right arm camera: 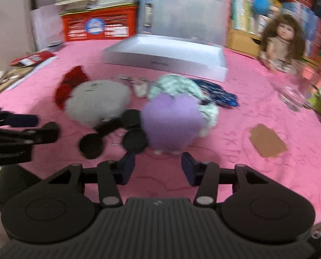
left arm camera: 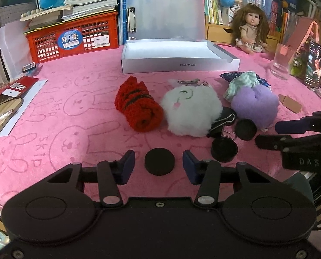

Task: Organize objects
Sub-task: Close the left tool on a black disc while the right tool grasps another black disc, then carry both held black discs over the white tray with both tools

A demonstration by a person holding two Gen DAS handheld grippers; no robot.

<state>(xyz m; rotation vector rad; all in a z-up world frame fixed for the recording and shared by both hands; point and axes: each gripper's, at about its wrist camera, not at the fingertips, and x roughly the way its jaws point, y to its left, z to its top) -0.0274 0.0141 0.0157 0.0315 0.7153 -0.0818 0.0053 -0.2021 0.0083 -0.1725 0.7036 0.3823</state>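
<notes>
Left gripper (left arm camera: 158, 165) over a black disc (left arm camera: 159, 161)

Its pads stand apart on either side of the disc without touching it; beyond on the pink counter (left arm camera: 63, 116) lie a red knit roll (left arm camera: 137, 106), white plush (left arm camera: 190, 111) and purple plush (left arm camera: 255, 105).

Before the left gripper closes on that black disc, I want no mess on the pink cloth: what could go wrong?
1. The black disc is low and flat between the open left gripper; the pads may slip over it or pinch the pink cloth.
2. The right gripper hangs open beside the purple puff and the other discs; in that tight cluster it may knock them.
</notes>
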